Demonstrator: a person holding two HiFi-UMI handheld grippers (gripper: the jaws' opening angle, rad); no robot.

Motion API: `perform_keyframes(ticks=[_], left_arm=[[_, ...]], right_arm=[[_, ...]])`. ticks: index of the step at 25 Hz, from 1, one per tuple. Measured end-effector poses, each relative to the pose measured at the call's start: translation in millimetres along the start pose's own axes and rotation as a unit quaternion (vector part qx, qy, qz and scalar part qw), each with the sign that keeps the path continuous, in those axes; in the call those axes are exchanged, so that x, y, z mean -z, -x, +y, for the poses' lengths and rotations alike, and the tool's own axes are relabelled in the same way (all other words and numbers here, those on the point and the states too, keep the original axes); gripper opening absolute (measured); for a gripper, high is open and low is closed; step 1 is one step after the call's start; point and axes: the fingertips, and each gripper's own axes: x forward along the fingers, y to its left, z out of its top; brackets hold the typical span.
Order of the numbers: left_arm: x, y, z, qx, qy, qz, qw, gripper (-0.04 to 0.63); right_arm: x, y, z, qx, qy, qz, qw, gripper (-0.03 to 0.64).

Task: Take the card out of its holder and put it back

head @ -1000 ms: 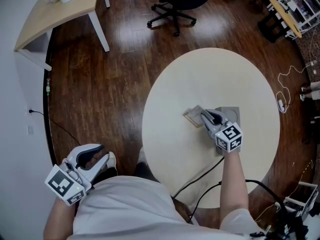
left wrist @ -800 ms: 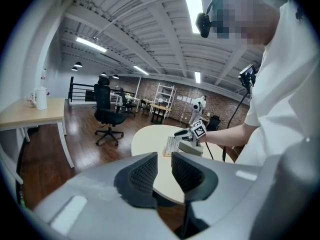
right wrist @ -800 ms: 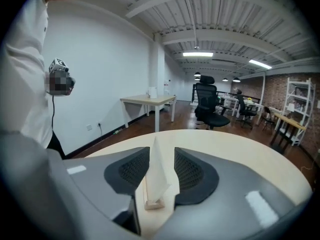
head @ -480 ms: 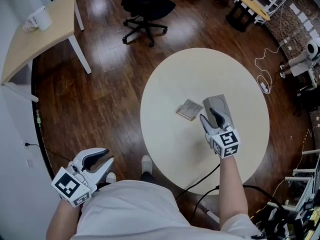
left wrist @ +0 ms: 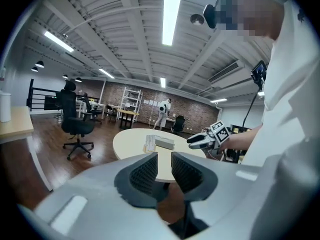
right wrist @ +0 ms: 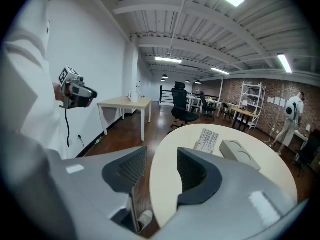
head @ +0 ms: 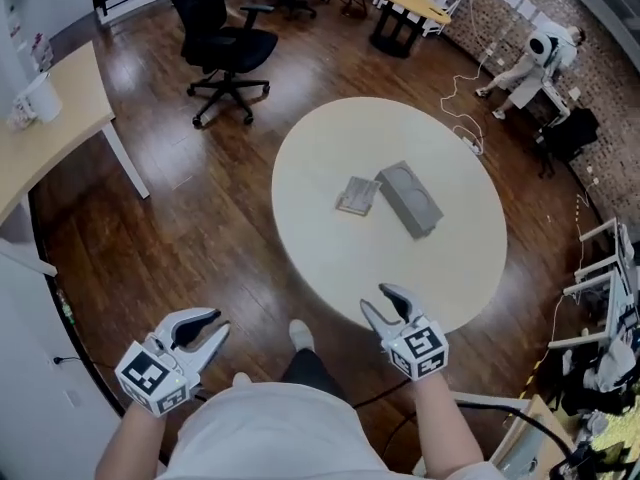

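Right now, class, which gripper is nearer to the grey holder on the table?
Right. The right gripper hovers at the near edge of the table, short of the holder. The left gripper is off the table, over the floor, farther to the holder's left.

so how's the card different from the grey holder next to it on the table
The card is thin, flat and pale with printed lines; the holder is a thicker grey block with two round recesses on top. The card looks squarer, the holder longer. Both lie side by side on the round table.
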Motion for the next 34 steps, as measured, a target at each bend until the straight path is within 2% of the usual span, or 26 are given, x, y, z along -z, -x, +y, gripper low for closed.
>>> perform_keyframes(ticks=[5, 11, 14, 17, 25, 34], left_arm=[[33.5, 25.9, -26.7, 0.051, -0.004, 0.014, 0.9986, 0.089], [55.9, 38.2, -58.0, 0.067, -0.003, 0.023, 0.9975, 0.089], [60.4, 31.2, -78.8, 0.074, -0.01, 0.029, 0.9968, 0.089], [57.7, 15.4, -109.7, 0.086, -0.016, 0.028, 0.9957, 0.089], [44.2, -30.6, -209.1, 0.134, -0.041, 0.025, 0.9898, 0.089], [58.4, -42.9, -266.2, 0.129, -0.048, 0.045, 0.9894, 0.089]], right_arm=[[23.4, 68.8, 89.0, 0.02, -0.032, 0.005, 0.999, 0.187], [45.0, 119.8, 144.2, 0.02, -0.059, -0.006, 0.998, 0.187], [48.4, 138.7, 152.2, 0.03, -0.063, -0.012, 0.998, 0.186], [63.2, 159.4, 160.0, 0.015, -0.058, -0.027, 0.998, 0.186], [102.4, 221.0, 149.8, 0.029, -0.061, -0.016, 0.998, 0.179], [137.5, 260.0, 135.7, 0.022, -0.062, -0.022, 0.998, 0.176]])
